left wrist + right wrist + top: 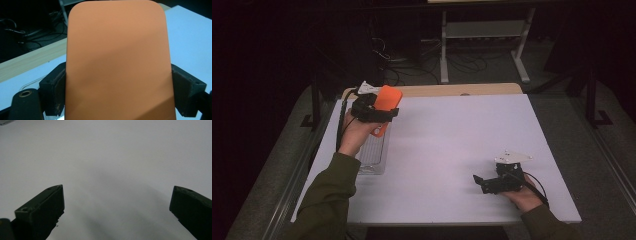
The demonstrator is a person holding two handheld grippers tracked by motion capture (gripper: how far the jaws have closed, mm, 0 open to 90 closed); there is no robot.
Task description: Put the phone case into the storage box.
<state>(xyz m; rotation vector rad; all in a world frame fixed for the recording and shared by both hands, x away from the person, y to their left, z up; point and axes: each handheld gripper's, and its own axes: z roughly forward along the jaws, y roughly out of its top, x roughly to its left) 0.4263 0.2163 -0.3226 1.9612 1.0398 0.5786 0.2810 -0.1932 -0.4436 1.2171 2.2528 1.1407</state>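
Observation:
An orange flat block with rounded corners point(387, 102) is held up above the table's far left. My left gripper point(377, 114) is shut on it. In the left gripper view the orange block point(117, 60) stands between both black jaws, and each jaw presses on one of its long edges. My right gripper point(479, 181) rests low over the white table point(452, 135) at the near right, pointing left. In the right gripper view its jaws stand wide apart over bare white surface, so the right gripper point(117, 202) is open with nothing between them.
A clear plastic tray point(374, 150) lies on the table's left edge, under the left hand. A strip of wooden board point(462, 90) runs along the table's far edge. Cables and a white frame leg point(444, 45) sit on the dark floor beyond.

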